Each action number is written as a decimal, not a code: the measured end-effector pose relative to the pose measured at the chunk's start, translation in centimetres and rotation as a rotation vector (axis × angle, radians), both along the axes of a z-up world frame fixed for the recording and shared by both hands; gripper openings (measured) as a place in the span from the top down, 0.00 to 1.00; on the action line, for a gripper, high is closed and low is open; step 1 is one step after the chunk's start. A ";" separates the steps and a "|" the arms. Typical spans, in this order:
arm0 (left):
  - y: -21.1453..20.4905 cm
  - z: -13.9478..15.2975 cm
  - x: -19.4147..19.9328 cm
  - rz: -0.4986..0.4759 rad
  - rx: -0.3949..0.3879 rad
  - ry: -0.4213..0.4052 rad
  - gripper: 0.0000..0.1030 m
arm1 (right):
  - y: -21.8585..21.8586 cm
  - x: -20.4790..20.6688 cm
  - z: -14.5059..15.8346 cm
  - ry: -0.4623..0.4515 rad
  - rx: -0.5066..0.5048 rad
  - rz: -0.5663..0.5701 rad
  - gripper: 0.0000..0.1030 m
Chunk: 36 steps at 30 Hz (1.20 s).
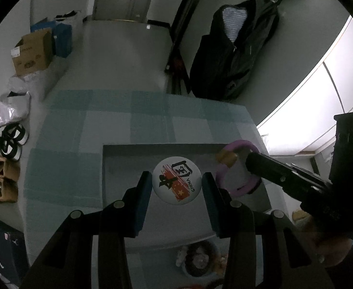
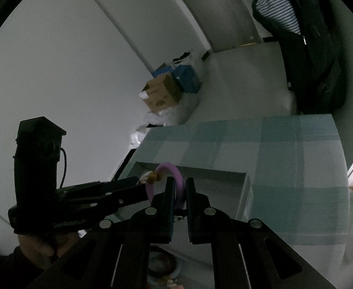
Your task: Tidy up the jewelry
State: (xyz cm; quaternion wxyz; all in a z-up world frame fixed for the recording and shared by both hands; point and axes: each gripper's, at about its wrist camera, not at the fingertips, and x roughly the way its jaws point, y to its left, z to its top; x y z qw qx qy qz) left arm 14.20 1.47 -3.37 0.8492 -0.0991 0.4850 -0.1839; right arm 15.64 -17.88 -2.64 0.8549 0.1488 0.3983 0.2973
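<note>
In the left wrist view, the left gripper (image 1: 177,186) pinches a round white badge (image 1: 177,182), printed with red brushwork, black calligraphy and "CHINA", between its two fingers, over the middle of a shallow grey tray (image 1: 128,168). The tray sits on a teal checked tablecloth (image 1: 80,132), towards its near right corner. At the tray's far right corner, the right gripper (image 1: 251,162) reaches in and holds a purple ring bracelet (image 1: 224,183) with a tan bead (image 1: 226,157).

In the right wrist view, the right gripper (image 2: 179,187) is clamped on the purple ring bracelet (image 2: 176,175), which stands upright between the nearly closed fingers above the tray's (image 2: 224,175) edge. The tan bead (image 2: 152,177) hangs at its left. The left gripper (image 2: 138,184) enters from the left, its fingertips hidden behind the bracelet.
</note>
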 end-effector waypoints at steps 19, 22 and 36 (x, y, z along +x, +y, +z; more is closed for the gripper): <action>0.9 -0.3 0.6 0.037 -0.100 0.034 0.40 | 0.0 0.4 -1.0 0.031 -0.040 -0.026 0.62; 1.2 0.2 -0.1 0.045 -0.098 0.000 0.40 | -0.7 -0.4 -0.4 -0.003 -0.024 -0.045 0.48; 2.9 1.2 -5.4 0.156 -0.052 -0.054 0.40 | -2.1 -5.6 2.0 -0.120 0.013 -0.075 0.32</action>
